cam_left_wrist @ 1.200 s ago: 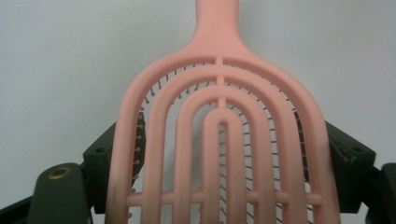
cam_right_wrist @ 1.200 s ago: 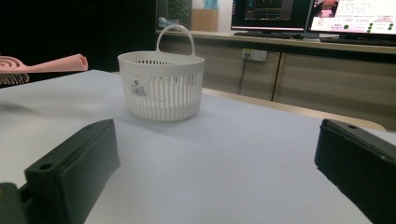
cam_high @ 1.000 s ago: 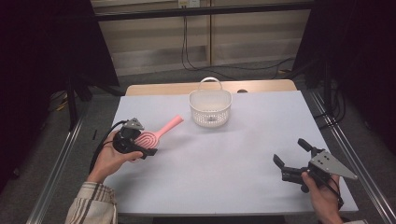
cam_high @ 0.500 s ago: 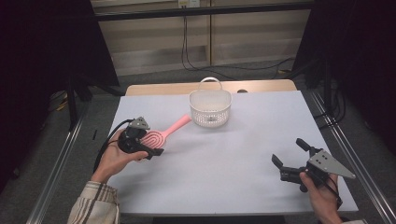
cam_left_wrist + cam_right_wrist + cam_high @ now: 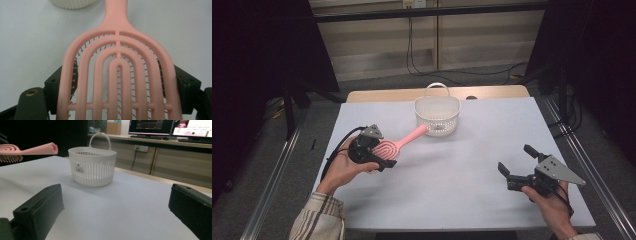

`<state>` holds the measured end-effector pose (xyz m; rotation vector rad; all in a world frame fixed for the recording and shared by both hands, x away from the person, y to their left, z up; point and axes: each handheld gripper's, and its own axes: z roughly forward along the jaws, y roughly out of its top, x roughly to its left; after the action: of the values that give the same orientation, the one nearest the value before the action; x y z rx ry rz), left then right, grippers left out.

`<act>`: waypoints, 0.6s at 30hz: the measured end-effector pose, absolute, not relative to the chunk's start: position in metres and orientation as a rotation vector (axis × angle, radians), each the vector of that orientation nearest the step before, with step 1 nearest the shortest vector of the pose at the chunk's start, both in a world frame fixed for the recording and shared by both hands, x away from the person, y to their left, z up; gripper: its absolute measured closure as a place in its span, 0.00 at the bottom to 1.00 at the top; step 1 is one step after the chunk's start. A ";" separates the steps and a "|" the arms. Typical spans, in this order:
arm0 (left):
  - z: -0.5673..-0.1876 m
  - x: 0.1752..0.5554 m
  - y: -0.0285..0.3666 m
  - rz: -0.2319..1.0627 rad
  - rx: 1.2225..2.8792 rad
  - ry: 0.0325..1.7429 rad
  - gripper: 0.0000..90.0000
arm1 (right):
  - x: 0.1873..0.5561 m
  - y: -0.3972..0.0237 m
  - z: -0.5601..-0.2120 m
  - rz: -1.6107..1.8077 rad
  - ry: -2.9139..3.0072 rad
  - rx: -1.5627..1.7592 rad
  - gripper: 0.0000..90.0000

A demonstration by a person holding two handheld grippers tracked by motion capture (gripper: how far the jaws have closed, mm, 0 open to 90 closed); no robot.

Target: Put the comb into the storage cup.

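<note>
A pink vented hairbrush (image 5: 398, 143) hangs above the table in my left gripper (image 5: 383, 153), which is shut on the brush's head. In the left gripper view the black jaws press on both sides of the head (image 5: 117, 75), and bristles show beneath it. The brush's handle (image 5: 37, 148) points at a white slatted basket (image 5: 437, 116) with a loop handle, and its tip reaches the basket's near rim. My right gripper (image 5: 516, 159) stands open and empty low over the table at the front right, aimed at the basket (image 5: 92, 167).
The pale table top (image 5: 462, 185) stretches between both hands. A wooden strip runs along its far edge, and metal rails flank both sides. Cables lie on the floor behind, and monitors show beyond the basket in the right gripper view.
My left hand has carried the brush to the right and a little up, bringing the handle tip to the basket. The right gripper has kept still.
</note>
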<state>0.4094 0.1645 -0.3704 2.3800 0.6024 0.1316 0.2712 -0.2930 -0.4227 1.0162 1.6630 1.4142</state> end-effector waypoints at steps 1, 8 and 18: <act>-0.368 0.410 0.163 0.133 2.412 0.565 0.22 | 0.272 -0.291 -0.422 1.412 1.673 1.009 0.00; -0.363 0.409 0.148 0.115 2.407 0.527 0.22 | 0.277 -0.275 -0.419 1.426 1.724 0.967 0.00; -0.360 0.409 0.130 0.092 2.416 0.481 0.22 | 0.287 -0.255 -0.407 1.425 1.772 0.887 0.00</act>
<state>0.4094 0.1305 -0.3602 2.4159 0.4811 0.0917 0.2871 -0.2548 -0.4070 0.8873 1.7718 1.4254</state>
